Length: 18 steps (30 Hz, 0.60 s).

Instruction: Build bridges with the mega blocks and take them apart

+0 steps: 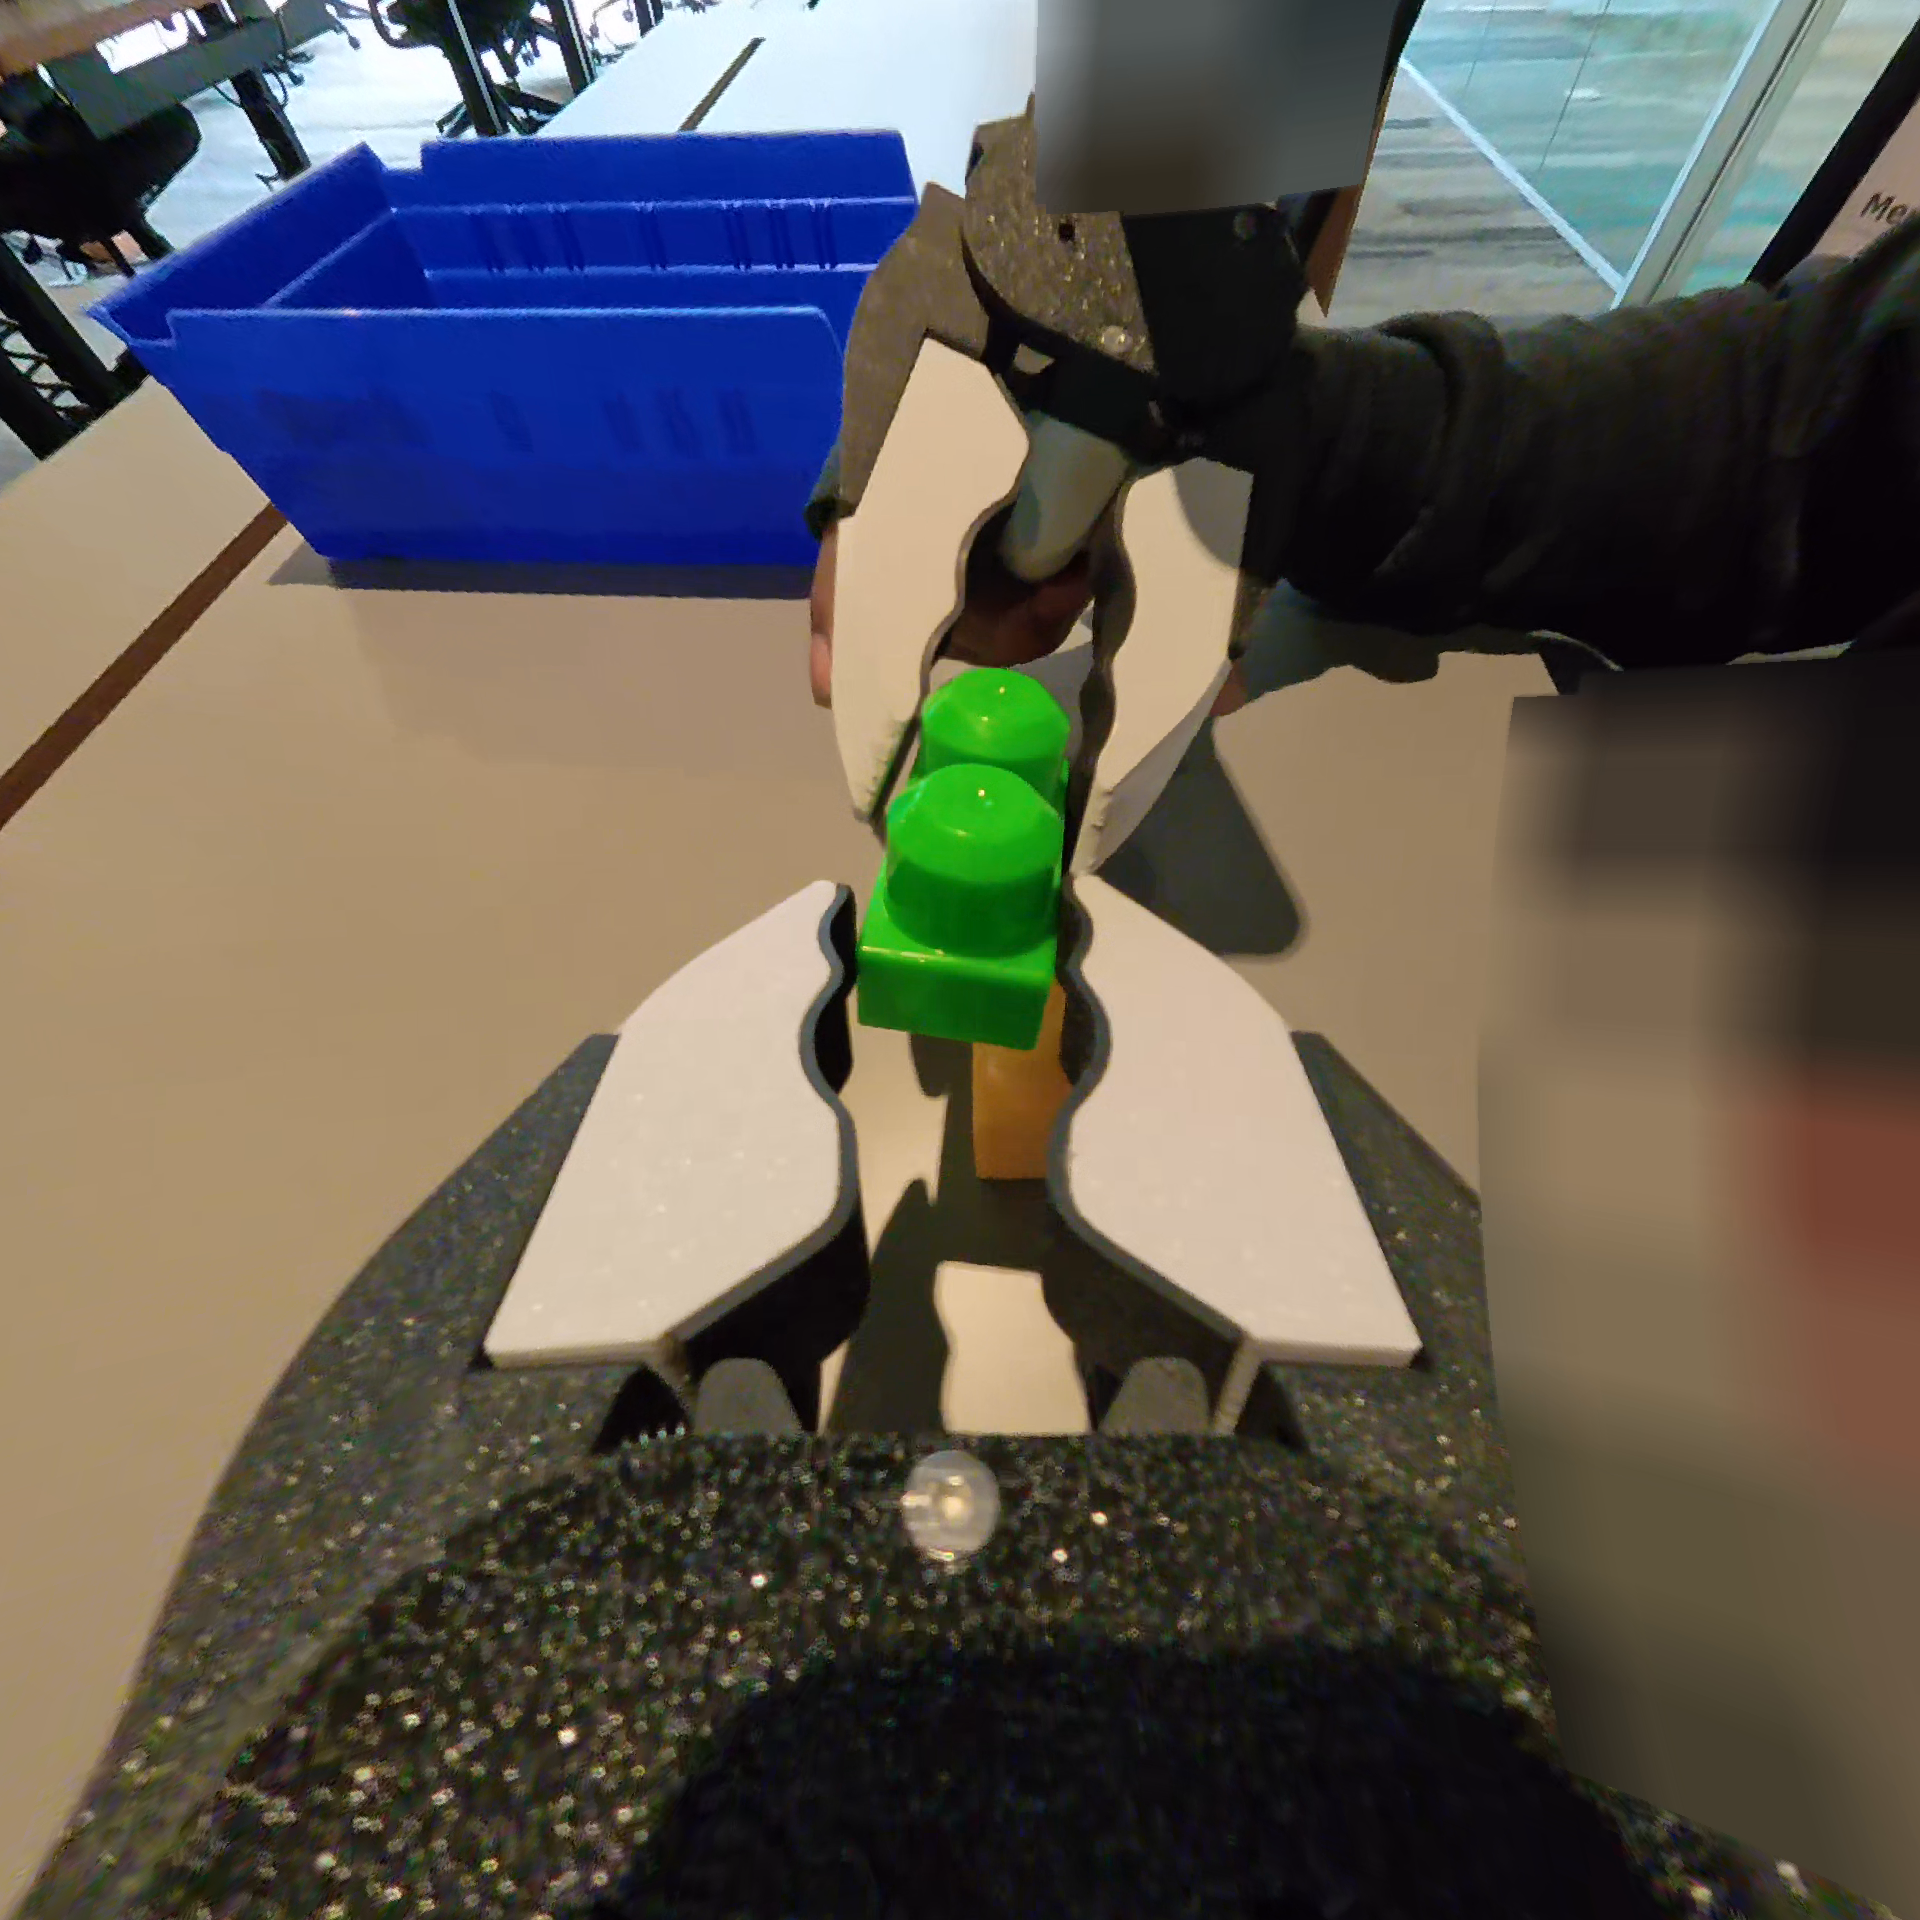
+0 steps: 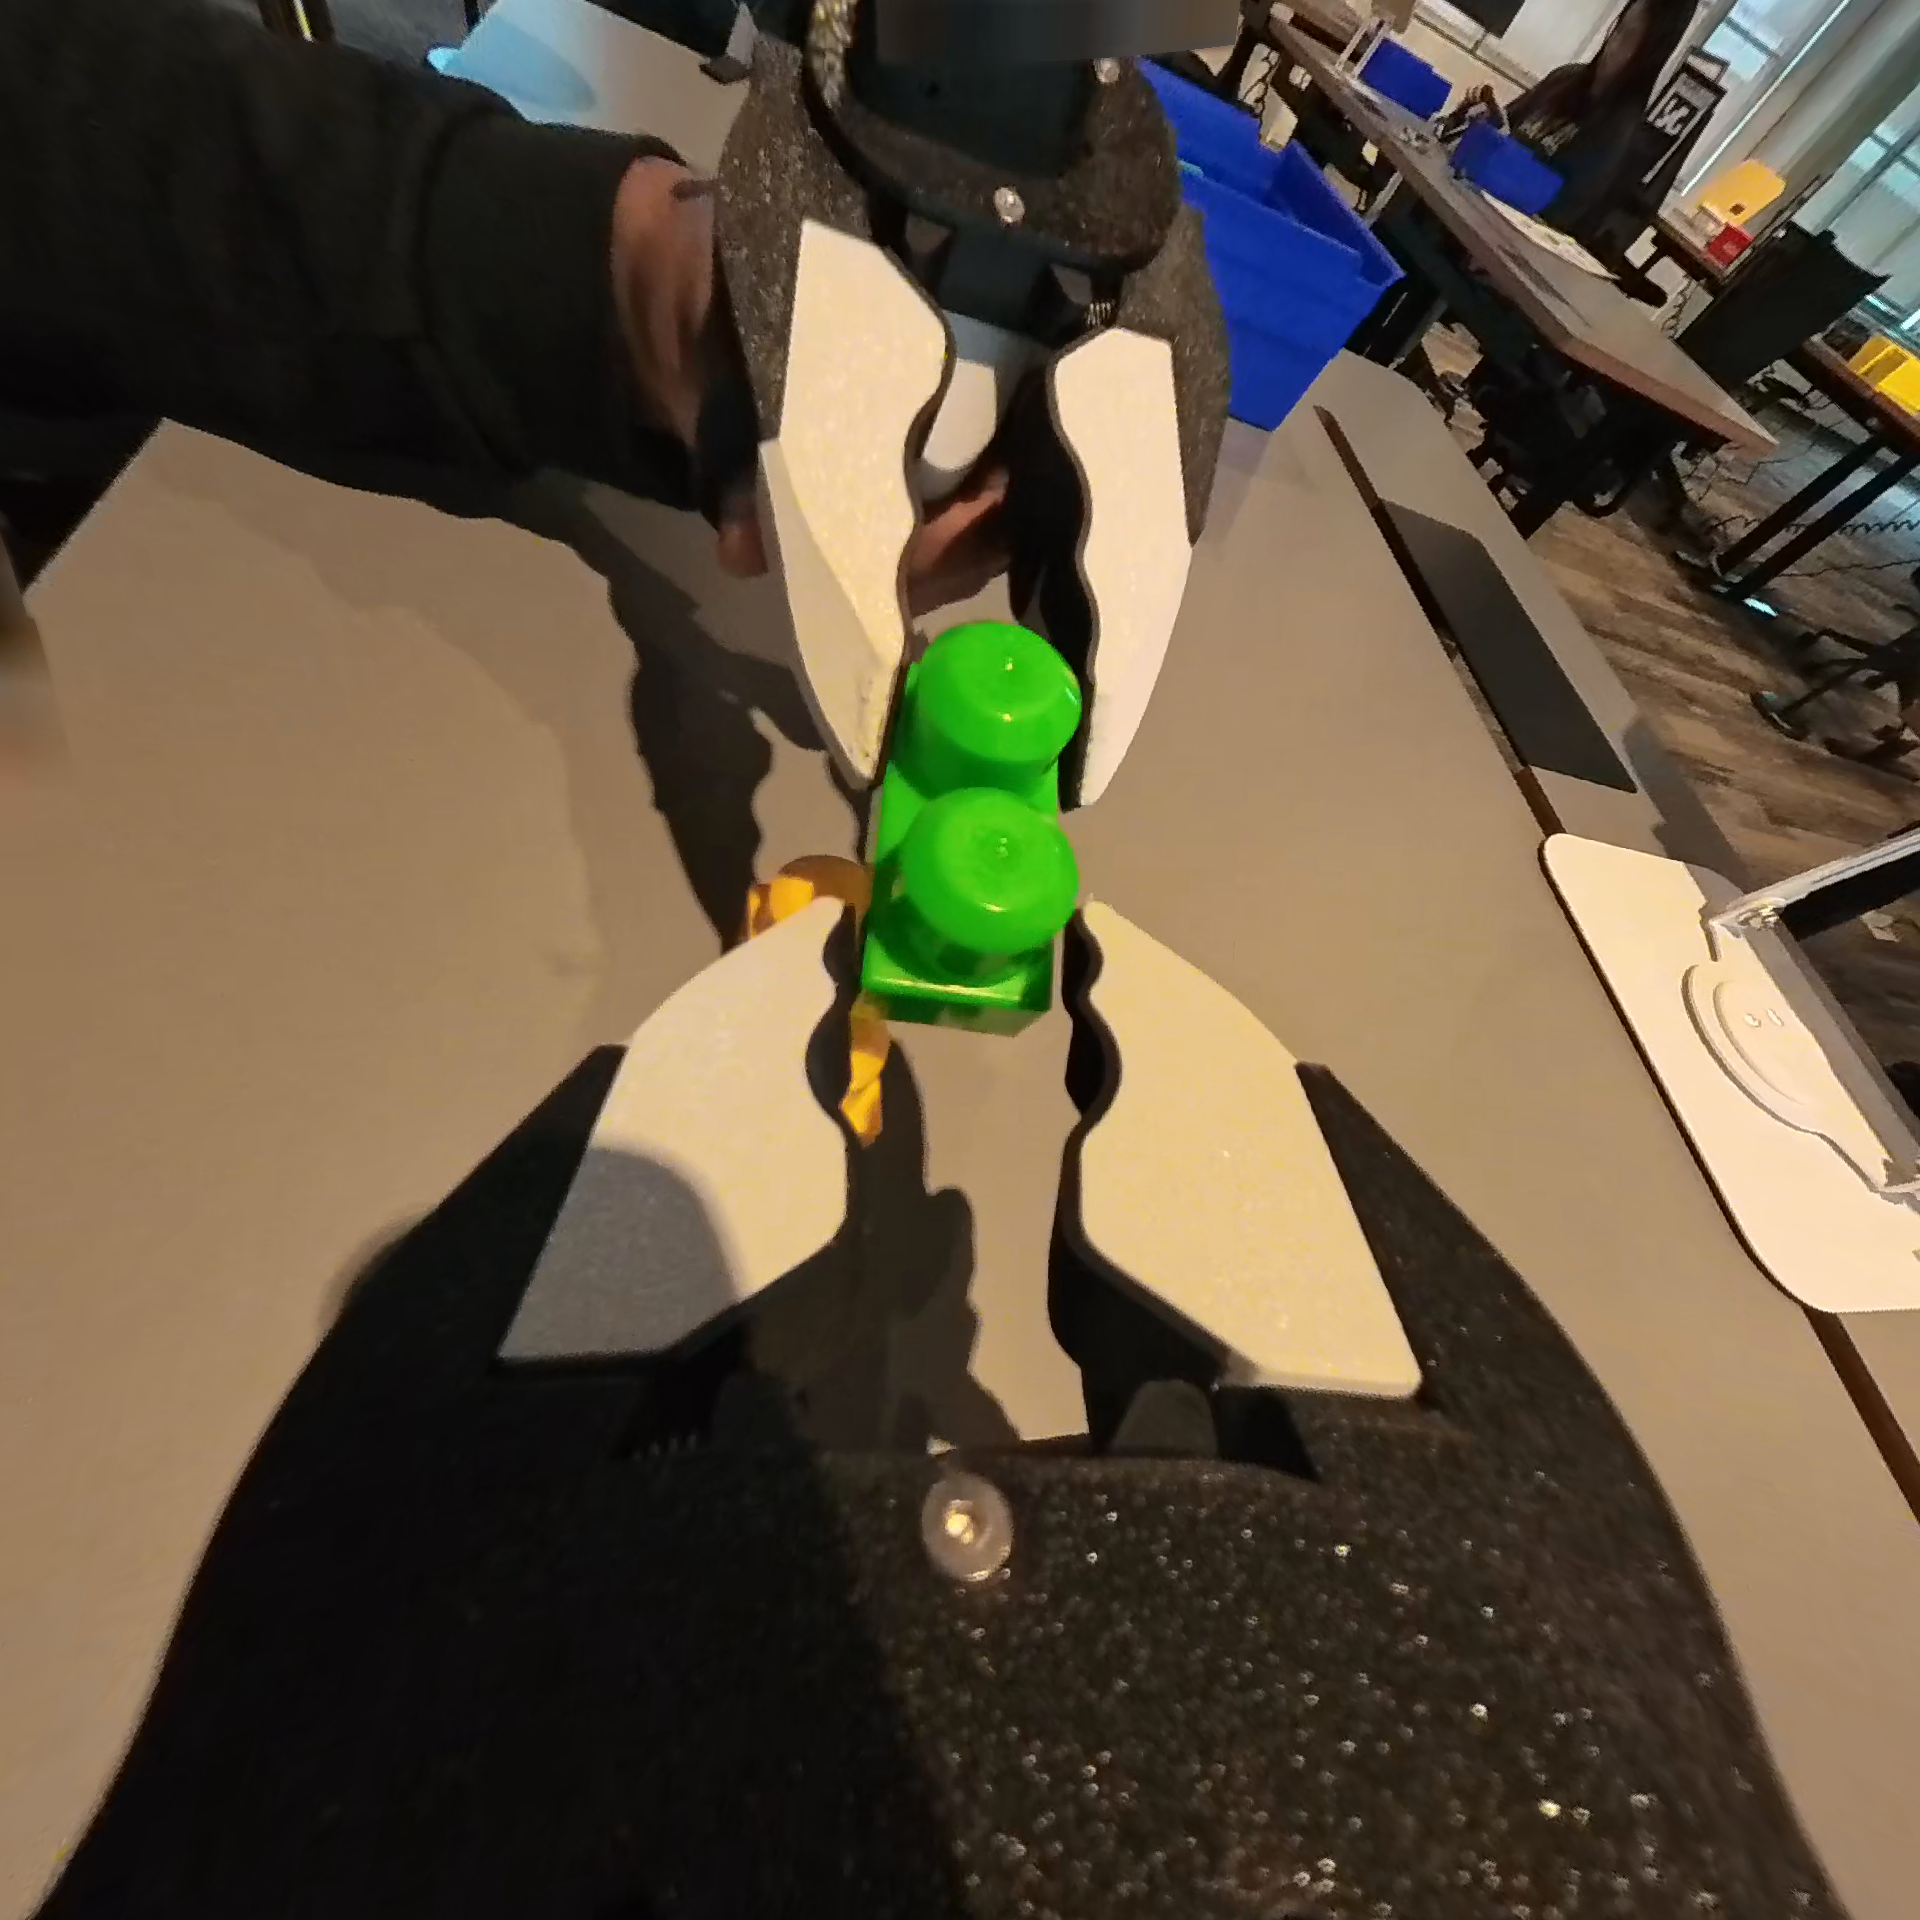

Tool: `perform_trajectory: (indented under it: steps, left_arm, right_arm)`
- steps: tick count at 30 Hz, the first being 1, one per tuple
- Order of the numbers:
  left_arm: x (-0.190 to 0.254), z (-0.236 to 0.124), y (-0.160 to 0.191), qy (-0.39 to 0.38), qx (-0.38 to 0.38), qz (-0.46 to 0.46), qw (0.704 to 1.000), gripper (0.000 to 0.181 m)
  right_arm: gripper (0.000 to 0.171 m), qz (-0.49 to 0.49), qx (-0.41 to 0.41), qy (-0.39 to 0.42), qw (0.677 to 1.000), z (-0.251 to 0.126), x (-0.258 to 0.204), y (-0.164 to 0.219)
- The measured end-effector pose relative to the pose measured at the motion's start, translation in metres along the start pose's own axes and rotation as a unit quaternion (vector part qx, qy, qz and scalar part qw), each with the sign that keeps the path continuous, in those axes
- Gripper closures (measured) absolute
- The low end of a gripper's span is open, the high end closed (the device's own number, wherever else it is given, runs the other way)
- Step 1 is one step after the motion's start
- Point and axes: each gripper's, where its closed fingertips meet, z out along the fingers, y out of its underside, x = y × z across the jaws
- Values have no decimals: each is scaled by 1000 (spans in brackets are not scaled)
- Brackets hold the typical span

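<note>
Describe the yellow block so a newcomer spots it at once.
On the grey table, near the blue bin, two grippers meet around a bright green block. The yellow block sits under it: dull amber, mostly hidden.

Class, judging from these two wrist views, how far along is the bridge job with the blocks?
Done: little can be confirmed; no finished bridge shows. In hand: the green block is gripped from opposite ends by the left claw and the right claw, with a yellow block below it. Whether they are joining or separating is unclear. Left: the blue bin stands beyond, its contents hidden.
</note>
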Motion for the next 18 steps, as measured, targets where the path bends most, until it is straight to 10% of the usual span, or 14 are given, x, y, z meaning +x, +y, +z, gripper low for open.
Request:
perform_trajectory:
  steps: [18]
  left_arm:
    - [14,12,24,18,-15,-53,998,146]
  right_arm:
    - [135,6,-24,-55,998,2,-18,15]
